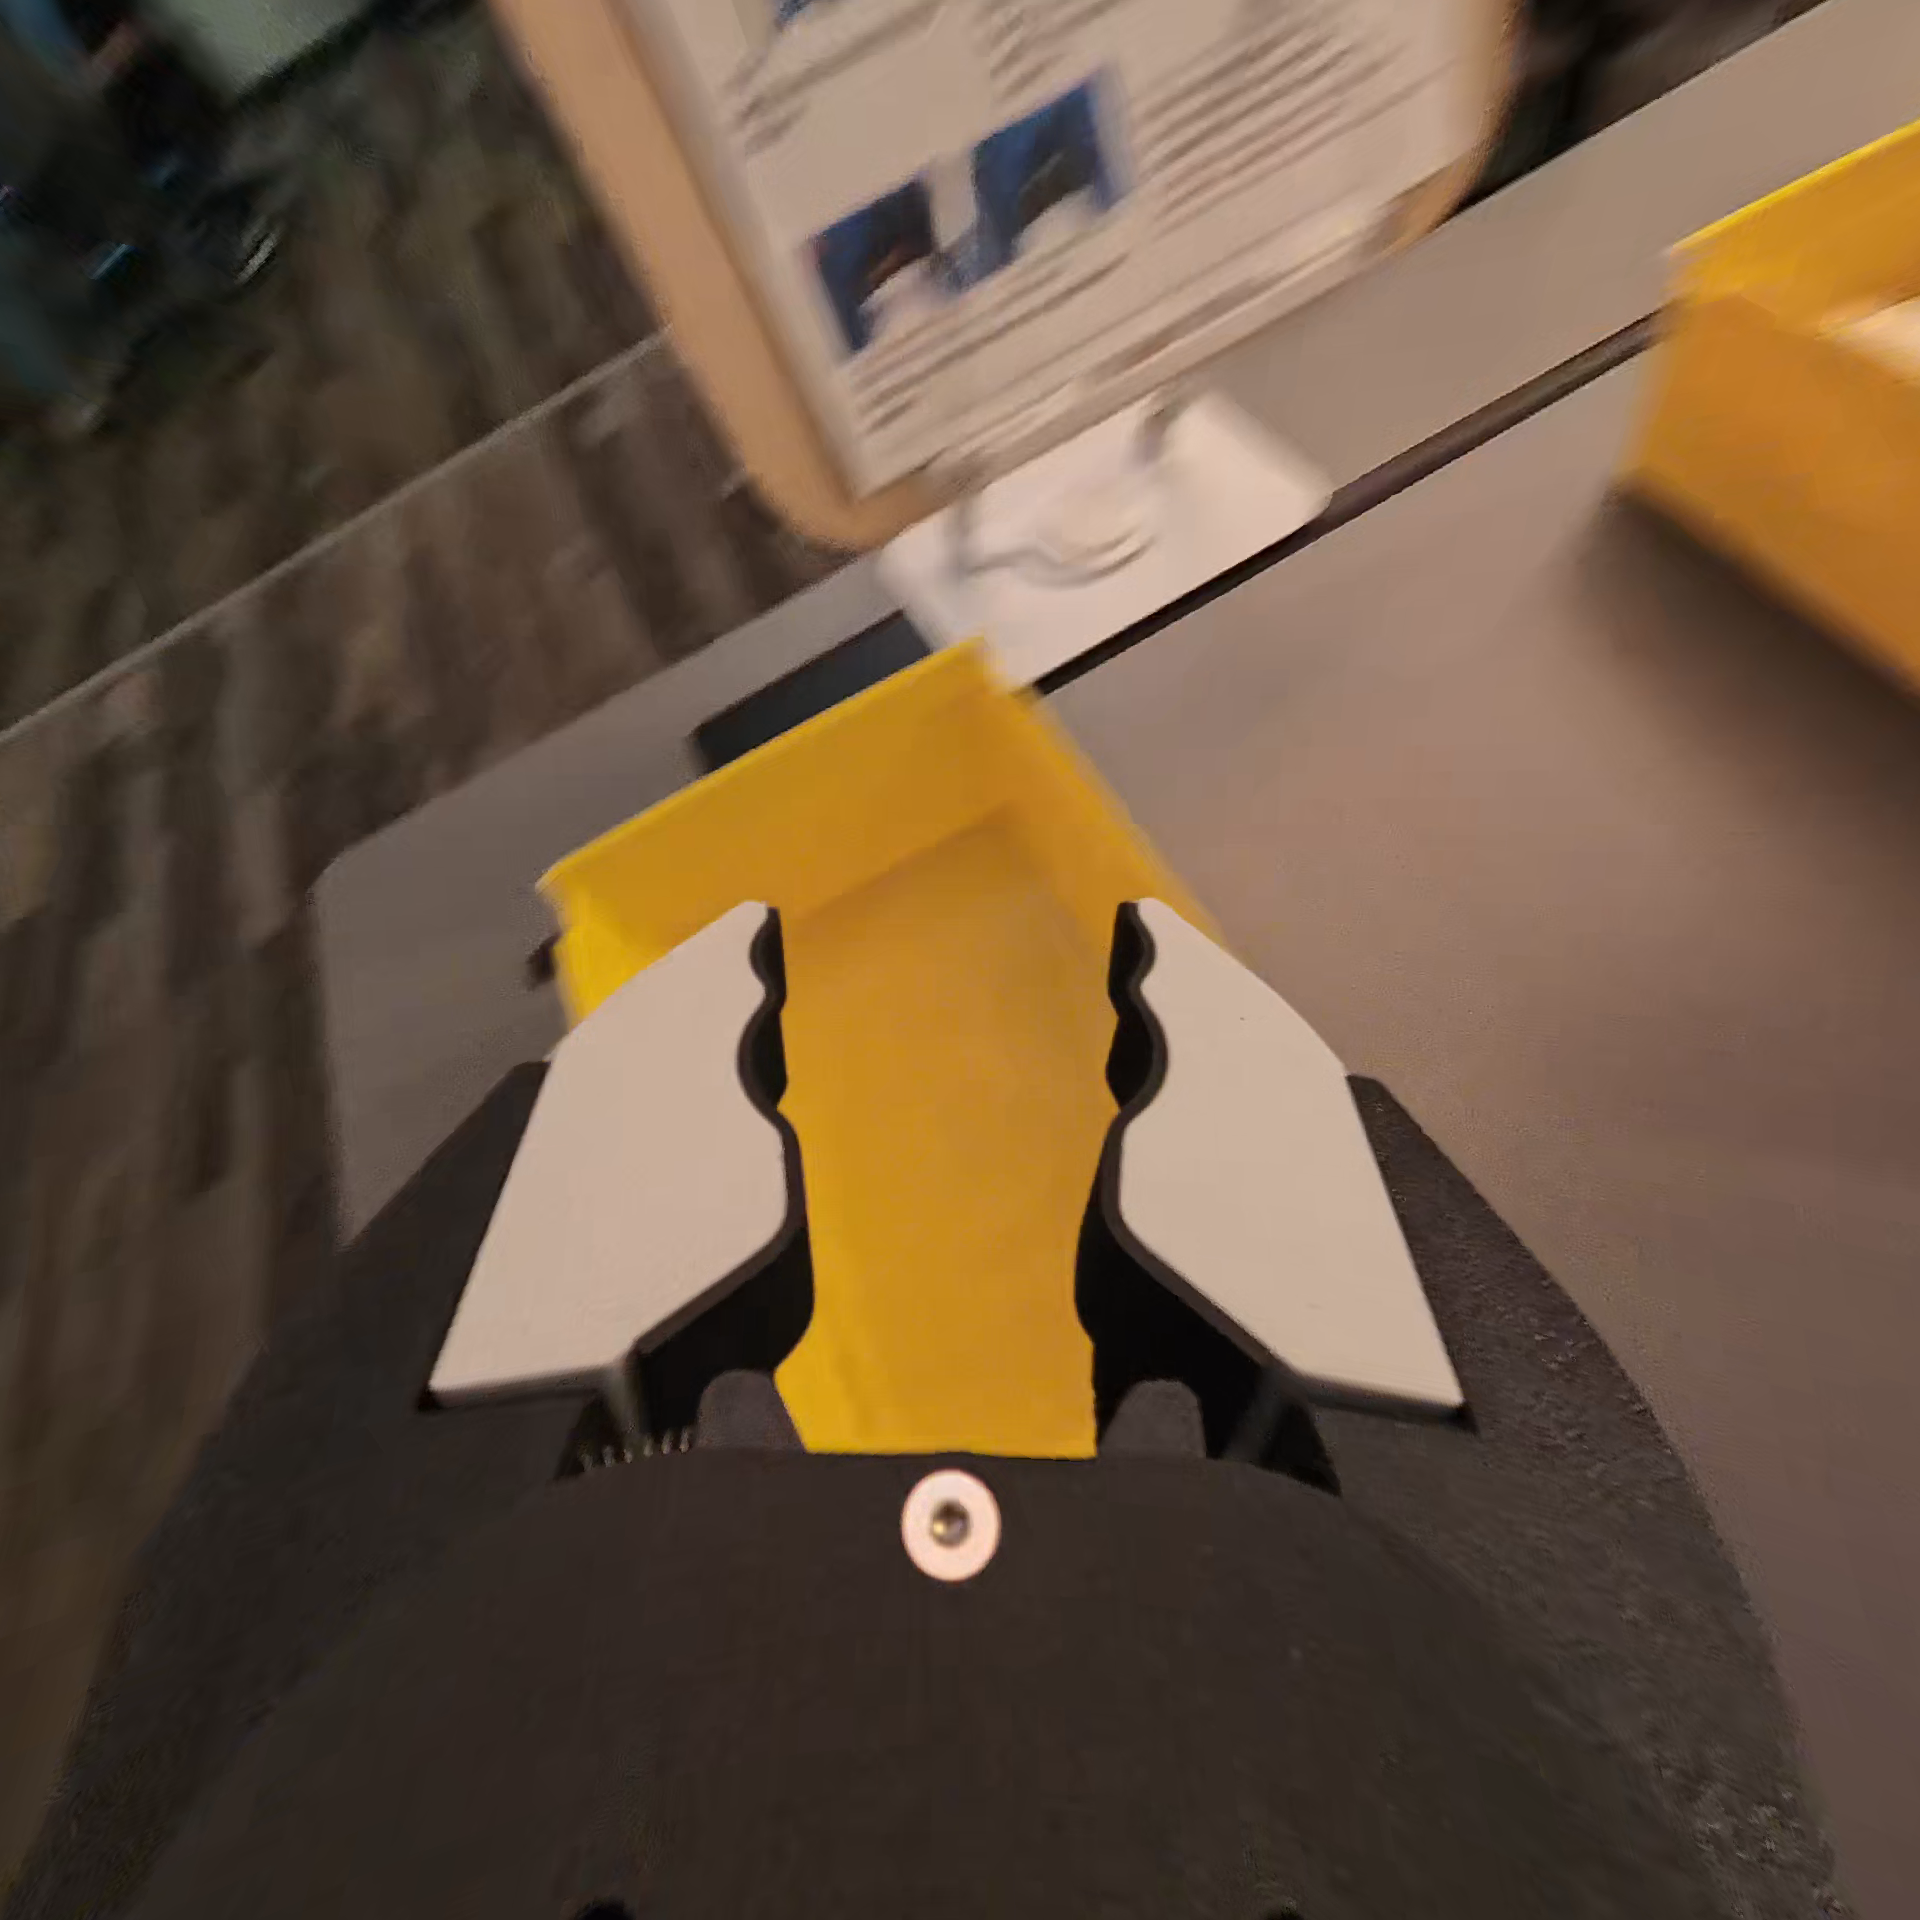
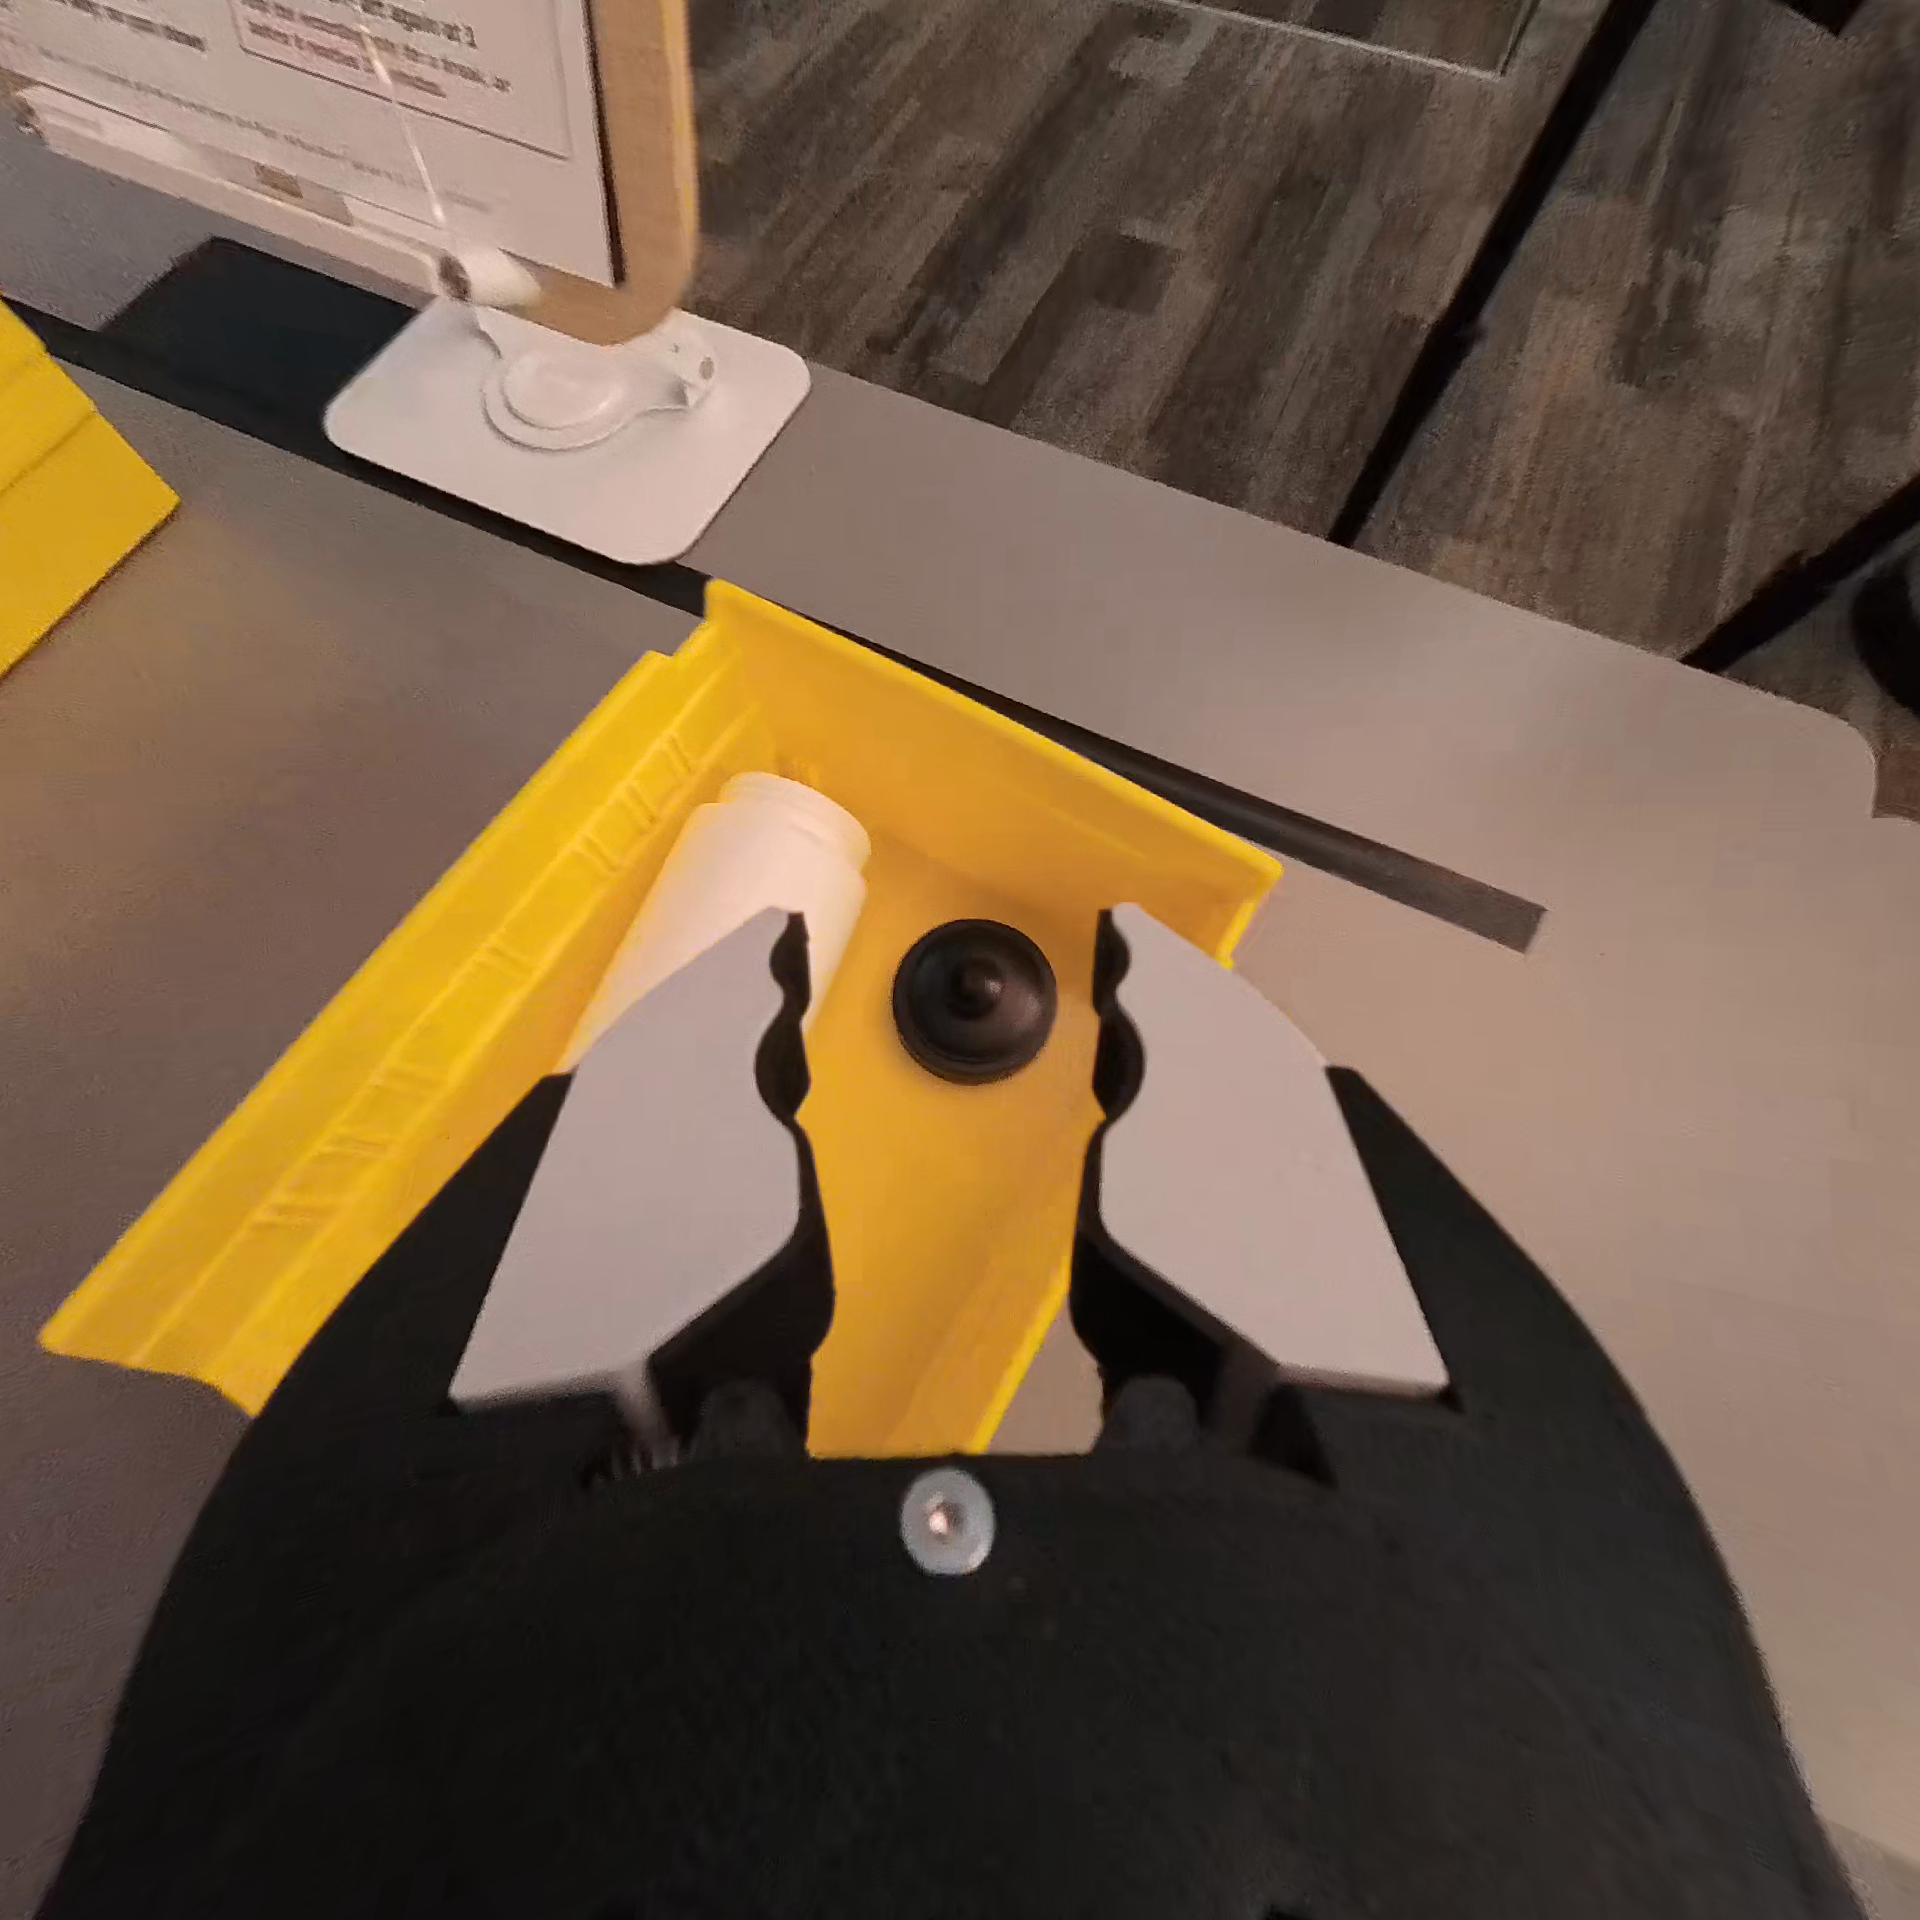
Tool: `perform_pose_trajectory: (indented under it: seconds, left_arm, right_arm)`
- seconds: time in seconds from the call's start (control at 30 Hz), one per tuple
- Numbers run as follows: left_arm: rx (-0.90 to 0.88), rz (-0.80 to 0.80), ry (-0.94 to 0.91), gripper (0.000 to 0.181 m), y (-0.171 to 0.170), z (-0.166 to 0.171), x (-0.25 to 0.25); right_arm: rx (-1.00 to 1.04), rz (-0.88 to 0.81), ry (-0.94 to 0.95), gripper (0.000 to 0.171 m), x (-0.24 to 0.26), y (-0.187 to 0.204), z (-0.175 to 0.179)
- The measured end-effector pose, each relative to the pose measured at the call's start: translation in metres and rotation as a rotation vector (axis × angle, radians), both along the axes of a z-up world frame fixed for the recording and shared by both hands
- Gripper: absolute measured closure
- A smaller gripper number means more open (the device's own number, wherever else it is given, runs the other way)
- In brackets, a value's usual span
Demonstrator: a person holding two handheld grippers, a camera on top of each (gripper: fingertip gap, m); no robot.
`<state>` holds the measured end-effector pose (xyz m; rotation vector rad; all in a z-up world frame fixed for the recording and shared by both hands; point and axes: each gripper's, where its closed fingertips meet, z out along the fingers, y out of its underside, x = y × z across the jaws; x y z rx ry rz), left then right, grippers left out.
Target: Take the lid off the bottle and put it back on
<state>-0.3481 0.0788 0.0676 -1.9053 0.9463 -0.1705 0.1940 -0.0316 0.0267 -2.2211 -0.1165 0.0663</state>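
My right gripper [image 2: 951, 914] hangs over a yellow bin [image 2: 966, 769] near the desk [image 2: 1455, 1091] edge, jaws wide, empty. Inside: white bottle [image 2: 769, 862] lying uncapped, black lid [image 2: 975, 1000] beside it. My left gripper [image 1: 945, 914]: jaws wide, empty.

Grey table [image 2: 1351, 790] lying matte, a dark seam [image 2: 1351, 852] running across it, far corner rounded. White stand base [image 2: 675, 468] sitting at the far edge, carrying a wood-framed sign [image 1: 997, 208], blurred in the left wrist view. Dark wood-plank floor [image 2: 1195, 229] showing beyond the edge. Warm light falling dim.
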Motion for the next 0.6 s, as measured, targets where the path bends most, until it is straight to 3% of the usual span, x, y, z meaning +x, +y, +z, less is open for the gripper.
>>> perform_pose_trajectory:
  seconds: [0.1,0.23,0.53,0.6]
  left_arm:
    - [-0.069,0.187,0.055,0.126,0.02,-0.017,-0.052]
    - [-0.153,0.306,0.064,0.124,0.042,-0.042,-0.089]
    - [-0.423,0.498,0.093,0.133,0.061,-0.106,-0.123]
    - [-0.449,0.514,0.133,0.131,0.063,-0.118,-0.128]
  right_arm:
    - [-0.155,-0.1,0.03,0.118,0.028,-0.018,-0.032]
    - [-0.406,-0.213,0.039,0.118,0.05,-0.043,-0.077]
    - [-0.636,-0.312,0.183,0.124,0.047,-0.072,-0.114]
    - [-0.684,-0.275,0.271,0.136,0.037,-0.076,-0.122]
